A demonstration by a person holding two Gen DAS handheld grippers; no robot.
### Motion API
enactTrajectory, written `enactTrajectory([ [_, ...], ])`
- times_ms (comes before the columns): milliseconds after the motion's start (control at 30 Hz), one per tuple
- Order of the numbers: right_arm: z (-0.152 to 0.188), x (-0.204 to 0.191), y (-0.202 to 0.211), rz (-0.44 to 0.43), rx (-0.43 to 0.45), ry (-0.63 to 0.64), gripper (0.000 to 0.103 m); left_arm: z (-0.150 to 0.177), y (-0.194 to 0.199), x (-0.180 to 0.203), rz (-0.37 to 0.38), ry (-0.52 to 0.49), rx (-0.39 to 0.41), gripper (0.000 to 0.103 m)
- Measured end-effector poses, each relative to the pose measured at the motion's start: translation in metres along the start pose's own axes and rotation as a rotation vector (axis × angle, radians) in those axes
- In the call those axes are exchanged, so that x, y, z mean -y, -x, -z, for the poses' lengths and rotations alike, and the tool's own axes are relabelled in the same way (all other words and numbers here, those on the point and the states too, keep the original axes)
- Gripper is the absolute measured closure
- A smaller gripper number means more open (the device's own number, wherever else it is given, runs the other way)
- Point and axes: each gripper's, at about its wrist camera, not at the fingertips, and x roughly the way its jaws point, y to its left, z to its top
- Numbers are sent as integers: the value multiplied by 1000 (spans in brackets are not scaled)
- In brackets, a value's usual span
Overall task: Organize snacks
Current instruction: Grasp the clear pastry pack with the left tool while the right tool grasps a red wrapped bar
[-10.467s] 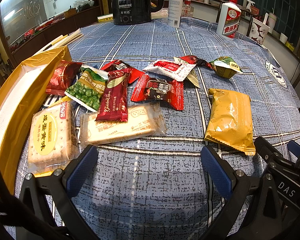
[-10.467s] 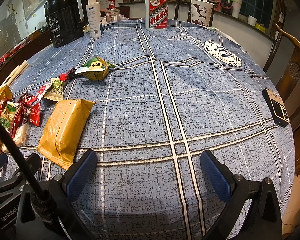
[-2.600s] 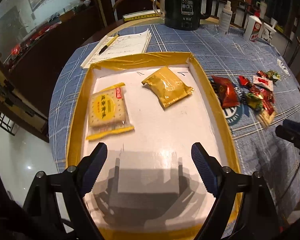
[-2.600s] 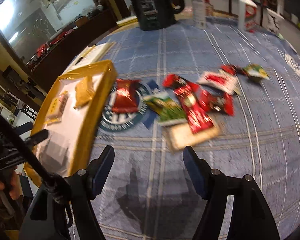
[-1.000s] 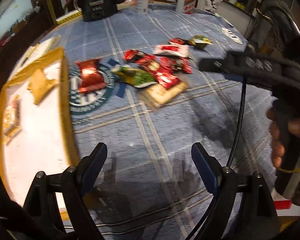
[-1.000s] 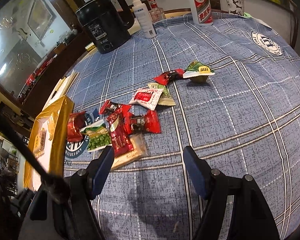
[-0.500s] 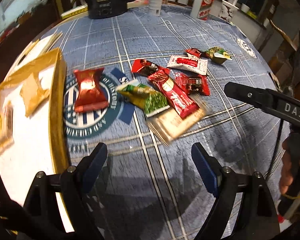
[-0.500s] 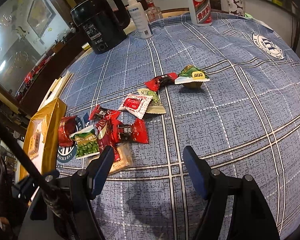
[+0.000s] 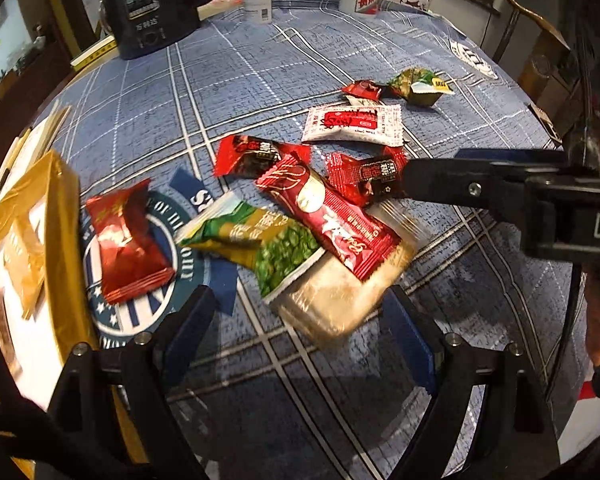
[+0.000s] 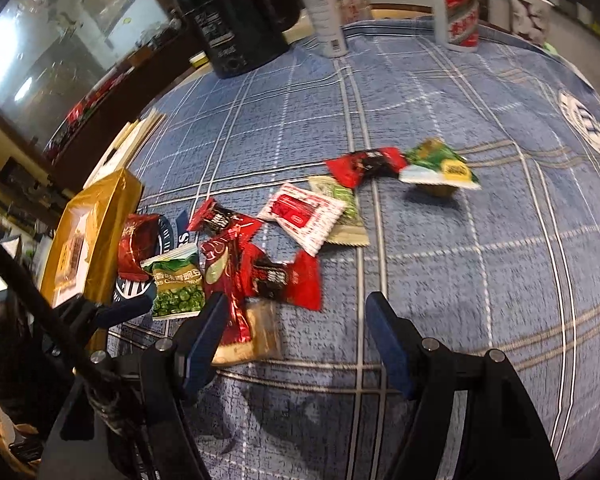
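at the far left of the left wrist view sits the gold-rimmed tray (image 9: 66,248), with a yellow packet (image 9: 24,268) already lying inside it. just right of the tray a red foil pouch (image 9: 126,240) rests on the round emblem of the blue checked tablecloth (image 9: 260,60). further right comes the heap: the green pea bag (image 9: 268,246), the long red stick packet (image 9: 328,220) lying across it, and under both the clear cracker pack (image 9: 340,296). beyond them lie more small red packets, a white-and-red sachet (image 9: 352,124) and, farthest right, a green jelly cup (image 9: 422,88).

the left gripper (image 9: 296,344) stands released, nothing between its blue pads, and the cracker pack lies just ahead of it, nearly centred in the gap. the pack's long axis runs from near-left to far-right, slanted across the line between the two pads, so i judge a small roll of the wrist would square the fingers to its narrow sides.

the right gripper (image 10: 296,344) is also spread wide and holds nothing; in its view the cracker pack (image 10: 256,332) sits off toward its left finger, not centred. the left hand looks the better placed for this pick, with the tray close on its own side.
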Motion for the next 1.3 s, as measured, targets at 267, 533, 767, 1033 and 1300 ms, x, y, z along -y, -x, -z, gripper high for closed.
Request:
enactTrajectory([
  [267,-7,-17,-13,-64,-50,69,51,6,4,9,11,-73,12,55],
  [533,-10,-41,-32,-110,-95,132,52,21,15,-6,49,-19,6,59],
  [767,-17,-57,-51,-61,-100,190,68,24,17,-10,48,-1,3,59],
  [1033,-11,-45,-44,-42,-96,184,78,15,12,-9,38,-17,-9,48],
  [1300,-2,-26,-28,-58,-71,103,78,5,4,6,10,-89,8,50],
])
